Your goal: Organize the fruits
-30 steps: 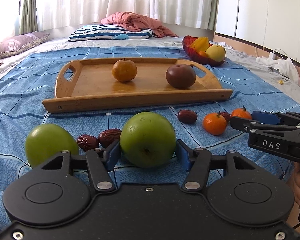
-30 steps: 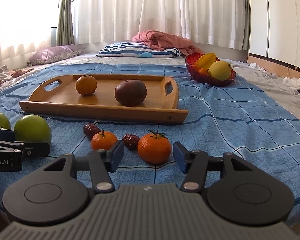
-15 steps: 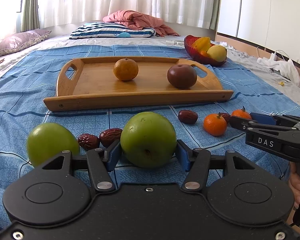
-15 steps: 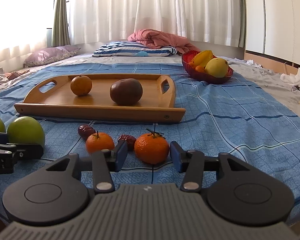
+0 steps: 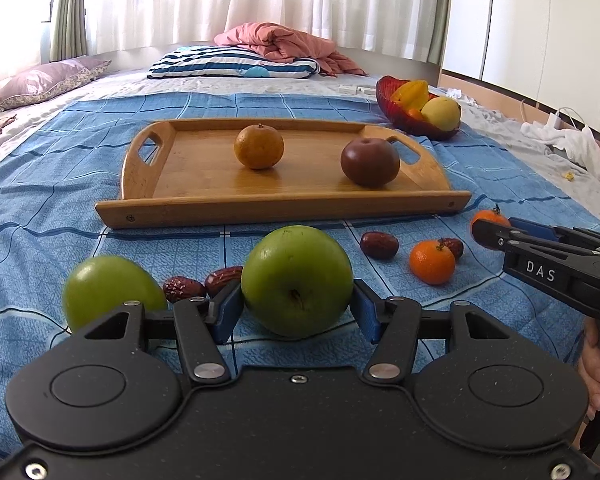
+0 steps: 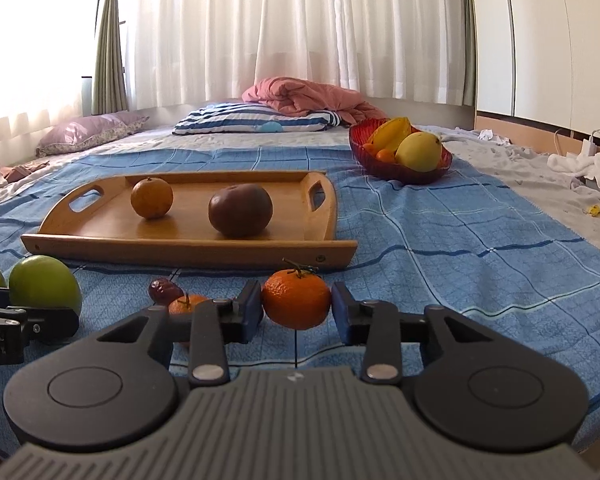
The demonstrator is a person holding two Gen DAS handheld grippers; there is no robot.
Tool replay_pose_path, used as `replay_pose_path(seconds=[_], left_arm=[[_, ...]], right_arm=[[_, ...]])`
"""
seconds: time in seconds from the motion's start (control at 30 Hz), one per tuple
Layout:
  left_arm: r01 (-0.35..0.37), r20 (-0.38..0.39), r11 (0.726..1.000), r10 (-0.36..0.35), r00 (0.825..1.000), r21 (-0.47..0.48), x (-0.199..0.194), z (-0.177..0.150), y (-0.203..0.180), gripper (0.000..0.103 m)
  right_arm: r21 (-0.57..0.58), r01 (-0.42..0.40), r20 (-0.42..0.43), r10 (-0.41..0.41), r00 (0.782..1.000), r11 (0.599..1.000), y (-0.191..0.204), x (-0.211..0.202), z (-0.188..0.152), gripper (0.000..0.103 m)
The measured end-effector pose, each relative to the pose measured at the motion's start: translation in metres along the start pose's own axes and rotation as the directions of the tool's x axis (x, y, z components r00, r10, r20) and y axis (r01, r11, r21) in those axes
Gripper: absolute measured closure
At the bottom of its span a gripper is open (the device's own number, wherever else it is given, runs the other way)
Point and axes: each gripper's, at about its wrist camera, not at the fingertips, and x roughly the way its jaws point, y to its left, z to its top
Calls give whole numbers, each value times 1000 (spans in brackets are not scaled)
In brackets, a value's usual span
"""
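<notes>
Right gripper (image 6: 297, 312) just closed in on the tangerine (image 6: 296, 300), left gripper (image 5: 296, 310) still clenching its green apple (image 5: 297, 280): both ready for the tray (image 5: 276, 210).

Bedspread (image 5: 80, 184): blue, checked with darker and paler blue lines. Wooden tray (image 5: 260, 208): honey-brown. On it, an orange (image 5: 259, 146), dull orange-yellow, and a dark maroon-brown apple (image 5: 370, 162). Two green apples (image 5: 297, 280) (image 5: 110, 292), yellow-green. Tangerines (image 6: 296, 300) (image 5: 432, 262): bright orange, green stems. Jujubes (image 5: 379, 245): dark red-brown, wrinkled. Fruit bowl (image 6: 384, 170): translucent red, with yellow fruit. Pillow (image 5: 232, 65): navy and white stripes. Blanket (image 5: 280, 42): salmon pink. Second pillow (image 5: 48, 82): lilac, small floral print. Curtains (image 6: 292, 28): white. Gripper pads (image 5: 226, 314): blue.
</notes>
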Motion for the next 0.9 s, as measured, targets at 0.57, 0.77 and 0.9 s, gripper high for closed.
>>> replay_pose_path(seconds=[0.57, 0.77, 0.9], left_arm=[[-43, 97, 999, 45, 994, -22, -11, 38, 15, 47], [-90, 97, 995, 94, 991, -39, 0, 62, 35, 47], [-107, 86, 992, 113, 990, -69, 10, 77, 52, 47]], right_arm=[[-15, -25, 55, 26, 998, 1000, 12, 10, 29, 61], [-12, -18, 52, 18, 998, 1000, 9, 26, 41, 61], [-5, -16, 43, 16, 999, 1000, 7, 40, 49, 61]])
